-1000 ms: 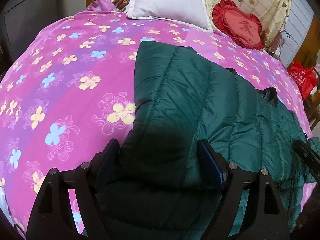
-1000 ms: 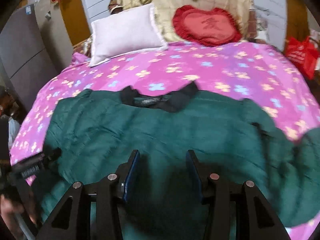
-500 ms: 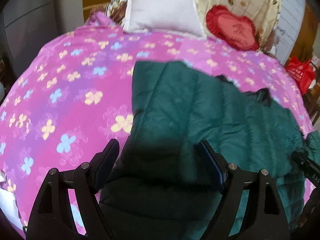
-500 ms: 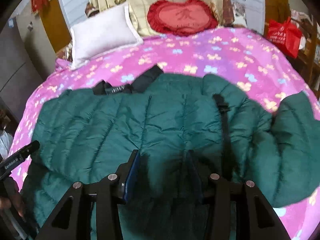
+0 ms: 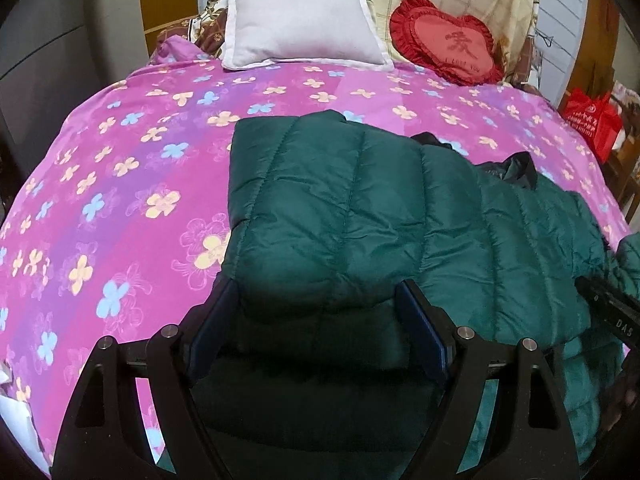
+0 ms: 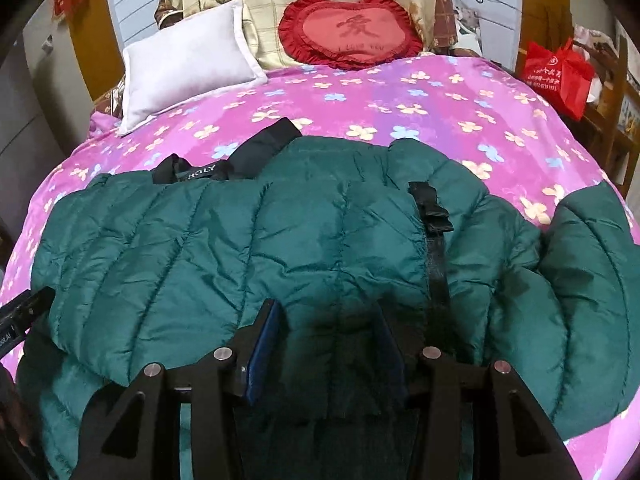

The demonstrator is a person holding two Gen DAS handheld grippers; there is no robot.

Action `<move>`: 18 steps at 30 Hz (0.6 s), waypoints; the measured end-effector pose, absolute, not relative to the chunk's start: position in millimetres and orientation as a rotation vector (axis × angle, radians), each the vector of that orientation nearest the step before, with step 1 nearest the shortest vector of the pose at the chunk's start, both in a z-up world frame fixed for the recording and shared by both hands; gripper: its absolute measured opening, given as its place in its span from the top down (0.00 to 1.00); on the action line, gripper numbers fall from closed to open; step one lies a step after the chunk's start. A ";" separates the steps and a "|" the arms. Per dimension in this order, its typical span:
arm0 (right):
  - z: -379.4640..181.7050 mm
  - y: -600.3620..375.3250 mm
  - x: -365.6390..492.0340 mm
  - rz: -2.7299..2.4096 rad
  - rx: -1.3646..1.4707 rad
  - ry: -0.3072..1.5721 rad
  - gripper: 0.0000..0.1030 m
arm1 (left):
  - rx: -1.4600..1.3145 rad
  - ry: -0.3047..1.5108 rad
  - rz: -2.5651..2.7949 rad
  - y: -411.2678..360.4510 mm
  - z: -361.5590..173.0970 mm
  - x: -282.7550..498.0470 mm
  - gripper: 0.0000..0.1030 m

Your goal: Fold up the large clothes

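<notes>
A dark green quilted jacket (image 5: 340, 208) lies spread on the pink flowered bed cover (image 5: 120, 200), its left side folded over onto the body. My left gripper (image 5: 318, 304) hovers just above the near edge of that fold, jaws wide apart and open. In the right wrist view the jacket (image 6: 240, 248) shows its black collar (image 6: 240, 160) and a black strap (image 6: 434, 232). My right gripper (image 6: 328, 320) sits low over the jacket's middle, jaws narrowly apart, puffy fabric under and between them. The sleeve (image 6: 592, 280) lies out to the right.
A white pillow (image 5: 300, 20) and a red heart cushion (image 5: 448, 44) rest at the head of the bed. A red bag (image 6: 556, 76) stands beside the bed on the right. Grey cabinets (image 5: 40, 60) line the left side.
The right gripper has sunk closer to the jacket and its view has swung, bringing the strap and right sleeve into sight. The left gripper has rolled slightly and stays over the fold.
</notes>
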State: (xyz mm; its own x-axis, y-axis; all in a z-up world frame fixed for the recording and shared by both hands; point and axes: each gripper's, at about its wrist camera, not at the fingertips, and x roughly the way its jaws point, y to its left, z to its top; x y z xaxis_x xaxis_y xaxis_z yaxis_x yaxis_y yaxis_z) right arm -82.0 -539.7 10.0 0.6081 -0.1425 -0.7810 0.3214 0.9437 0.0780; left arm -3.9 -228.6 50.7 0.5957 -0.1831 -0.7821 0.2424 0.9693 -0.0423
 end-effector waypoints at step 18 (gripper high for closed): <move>19.1 -526.4 -103.4 -0.226 0.230 0.908 0.35 | 0.086 0.899 -0.242 -230.9 46.5 -7.5 0.19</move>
State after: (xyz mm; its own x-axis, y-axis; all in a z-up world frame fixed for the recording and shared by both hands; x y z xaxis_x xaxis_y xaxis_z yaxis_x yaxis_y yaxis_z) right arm -103.4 -526.4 19.1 0.5950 -0.0958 -0.7980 0.2889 0.9520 0.1012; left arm -7.5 -230.9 46.5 0.5970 -0.1727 -0.7834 0.2443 0.9693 -0.0275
